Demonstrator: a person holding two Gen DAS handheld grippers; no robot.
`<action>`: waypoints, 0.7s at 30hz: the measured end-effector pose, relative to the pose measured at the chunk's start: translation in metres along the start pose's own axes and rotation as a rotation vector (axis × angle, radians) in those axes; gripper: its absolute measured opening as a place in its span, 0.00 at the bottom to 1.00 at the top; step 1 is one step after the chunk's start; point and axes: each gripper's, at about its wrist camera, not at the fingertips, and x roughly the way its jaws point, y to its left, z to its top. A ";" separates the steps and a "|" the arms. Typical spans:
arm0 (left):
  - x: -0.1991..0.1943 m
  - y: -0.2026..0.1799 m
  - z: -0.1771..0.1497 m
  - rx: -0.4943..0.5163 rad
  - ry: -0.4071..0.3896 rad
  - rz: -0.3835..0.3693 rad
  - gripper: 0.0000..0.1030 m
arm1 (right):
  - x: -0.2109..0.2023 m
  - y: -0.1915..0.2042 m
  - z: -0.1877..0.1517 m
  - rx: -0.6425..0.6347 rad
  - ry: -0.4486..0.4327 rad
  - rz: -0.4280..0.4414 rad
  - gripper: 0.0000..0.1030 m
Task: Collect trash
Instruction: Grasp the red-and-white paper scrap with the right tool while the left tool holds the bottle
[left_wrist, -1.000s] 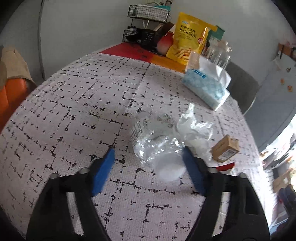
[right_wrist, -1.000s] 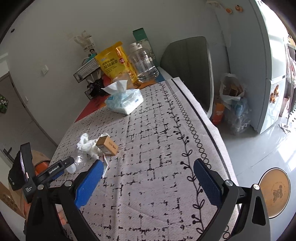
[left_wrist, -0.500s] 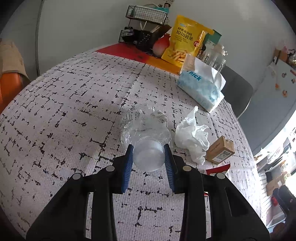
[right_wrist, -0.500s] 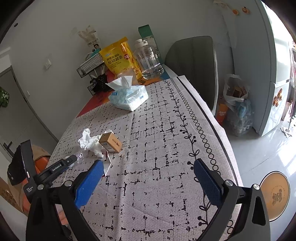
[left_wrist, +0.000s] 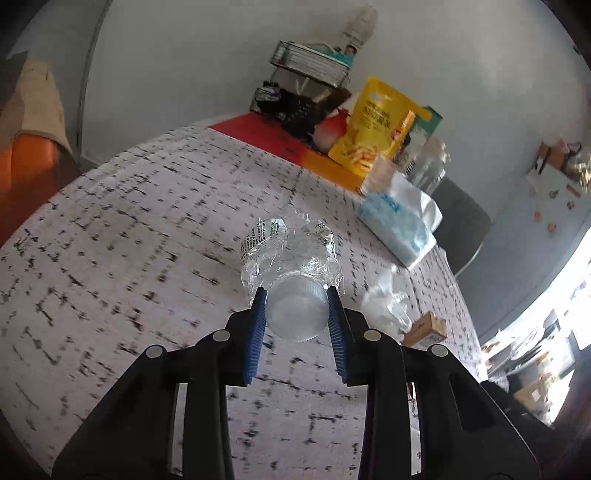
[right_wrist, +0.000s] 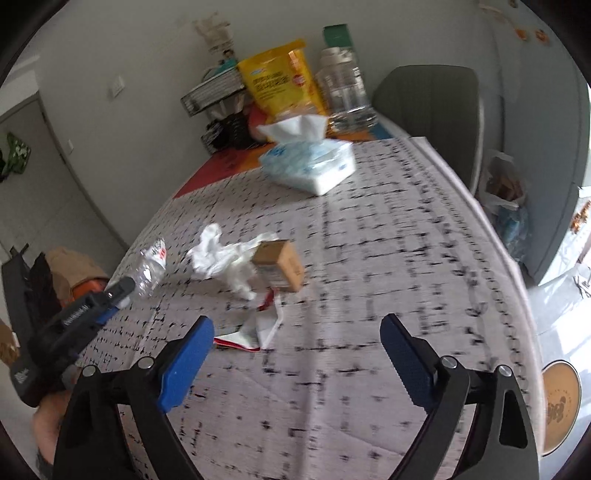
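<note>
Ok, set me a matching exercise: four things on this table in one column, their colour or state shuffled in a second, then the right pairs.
Things
1. crushed plastic bottle
2. small cardboard box
3. crumpled tissue
4. snack bag

States
A. standing upright at the far end, yellow
B. clamped by its cap in the left gripper
C. brown, lying beside the crumpled white paper
D. white, loose on the tablecloth

Pairs: 1-B, 2-C, 3-D, 4-A
</note>
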 end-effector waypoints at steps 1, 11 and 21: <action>-0.002 0.004 0.002 -0.007 -0.007 0.001 0.31 | 0.004 0.005 0.000 -0.005 0.008 0.006 0.87; -0.010 0.044 0.011 -0.085 -0.032 0.003 0.31 | 0.049 0.053 0.000 -0.114 0.074 0.023 0.92; -0.015 0.055 0.013 -0.112 -0.042 0.002 0.31 | 0.091 0.084 -0.006 -0.263 0.152 -0.066 0.93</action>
